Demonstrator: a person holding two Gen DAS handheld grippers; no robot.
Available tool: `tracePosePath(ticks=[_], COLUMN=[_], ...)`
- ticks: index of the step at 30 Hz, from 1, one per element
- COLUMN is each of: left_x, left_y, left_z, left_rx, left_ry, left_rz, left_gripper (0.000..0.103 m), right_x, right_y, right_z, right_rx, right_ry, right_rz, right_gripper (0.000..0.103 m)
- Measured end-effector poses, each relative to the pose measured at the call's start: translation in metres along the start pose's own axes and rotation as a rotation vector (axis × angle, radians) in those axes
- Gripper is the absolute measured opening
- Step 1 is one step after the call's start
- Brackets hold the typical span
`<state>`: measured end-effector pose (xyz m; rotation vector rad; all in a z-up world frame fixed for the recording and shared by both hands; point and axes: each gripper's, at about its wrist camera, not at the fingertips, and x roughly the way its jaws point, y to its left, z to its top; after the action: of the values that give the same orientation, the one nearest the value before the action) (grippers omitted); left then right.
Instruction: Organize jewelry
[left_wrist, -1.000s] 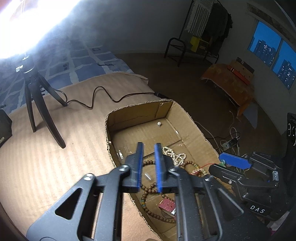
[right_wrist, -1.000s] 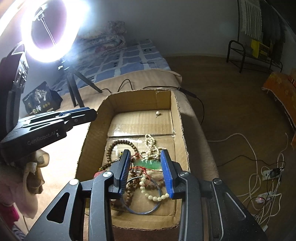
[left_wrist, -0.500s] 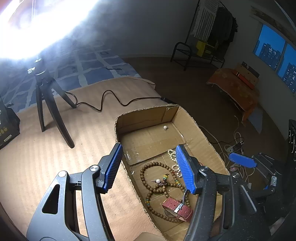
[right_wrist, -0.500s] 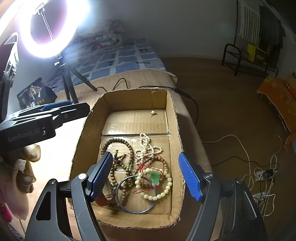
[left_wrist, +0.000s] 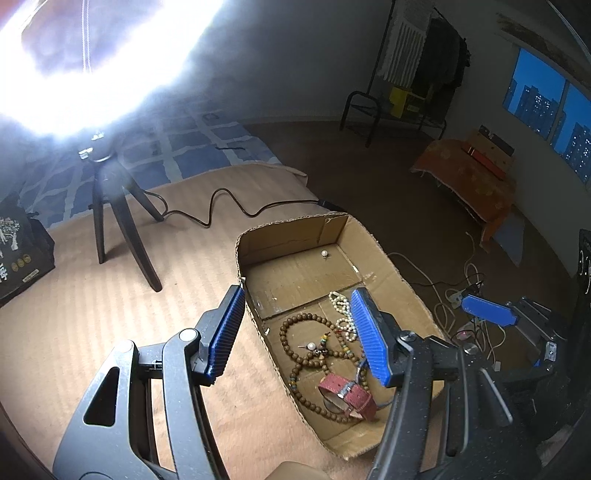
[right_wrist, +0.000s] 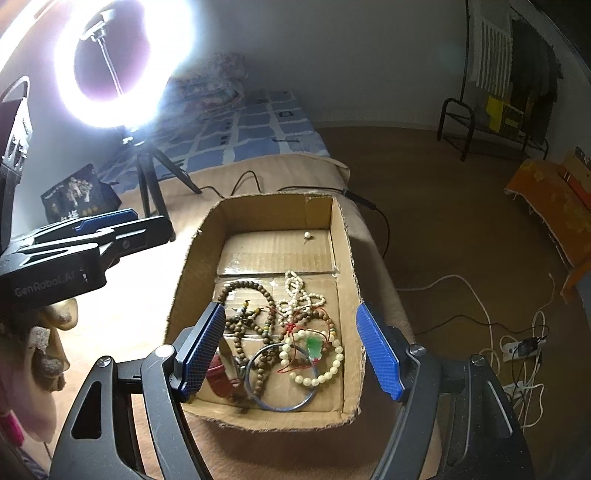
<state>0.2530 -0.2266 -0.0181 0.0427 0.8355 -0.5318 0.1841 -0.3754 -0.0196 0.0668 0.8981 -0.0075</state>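
An open cardboard box (right_wrist: 343, 254) (left_wrist: 402, 280) sits on a tan bedspread. Inside lies a tangle of jewelry: brown wooden bead strands (right_wrist: 240, 288) (left_wrist: 291, 328), a white bead necklace (right_wrist: 295, 288) (left_wrist: 341, 308), a pale bead bracelet with a green pendant (right_wrist: 314, 347), a blue bangle (right_wrist: 284, 406), a red watch strap (left_wrist: 345, 393) and a single pearl (right_wrist: 306, 235) at the far end. My left gripper (left_wrist: 299, 332) is open and empty above the box's near left wall. My right gripper (right_wrist: 291, 350) is open and empty above the jewelry pile.
A bright ring light on a black tripod (left_wrist: 110, 206) (right_wrist: 147, 177) stands on the bed to the left, its cable (left_wrist: 221, 210) running past the box. A dark packet (right_wrist: 79, 195) lies at far left. Floor cables and a power strip (right_wrist: 517, 347) lie right.
Both grippers have opened wide from nearly shut and have drawn back and up from the box, showing more of the jewelry. Nothing was picked up.
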Motion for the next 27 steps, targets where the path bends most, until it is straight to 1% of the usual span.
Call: tracePosePath(ticks=[6, 11, 15, 17, 18, 19, 20, 22, 27], left_x=[-0.025, -0.053, -0.075, -0.087, -0.091, -0.096, -0.104, -0.115, -0.142], left_y=[-0.006, -0.009, -0.008, -0.008, -0.008, -0.009, -0.009, -0.008, 0.001], left_z=[-0.003, -0.009, -0.019, -0.026, -0.029, -0.033, -0.039, -0.046, -0.067], left_rx=[0.017, 0.022, 0.029, 0.048, 0.058, 0.070, 0.078, 0.085, 0.056], left_ry=[-0.017, -0.048, -0.066, -0.074, -0.077, -0.082, -0.092, -0.102, -0.117], left_rz=[0.001, 0.003, 0.008, 0.027, 0.035, 0.044, 0.051, 0.057, 0.064], left_gripper=[0.061, 0.062, 0.062, 0.062, 0.065, 0.070, 0.072, 0.073, 0.074], right_x=[-0.021, -0.040, -0.056, -0.064, -0.068, -0.070, -0.073, -0.080, -0.093], right_y=[0.009, 0.018, 0.025, 0.030, 0.033, 0.035, 0.037, 0.043, 0.055], right_z=[-0.001, -0.005, -0.011, -0.015, -0.017, -0.019, -0.020, -0.024, -0.032], right_rx=[-0.014, -0.018, -0.020, -0.028, -0.033, -0.035, -0.036, -0.038, -0.063], right_ry=[-0.034, -0.057, -0.082, -0.097, -0.103, -0.106, -0.109, -0.117, -0.148], right_rz=[-0.015, -0.016, -0.019, -0.024, -0.025, -0.023, -0.020, -0.017, -0.029], right_gripper=[0.073, 0.073, 0.073, 0.073, 0.073, 0.073, 0.073, 0.073, 0.075])
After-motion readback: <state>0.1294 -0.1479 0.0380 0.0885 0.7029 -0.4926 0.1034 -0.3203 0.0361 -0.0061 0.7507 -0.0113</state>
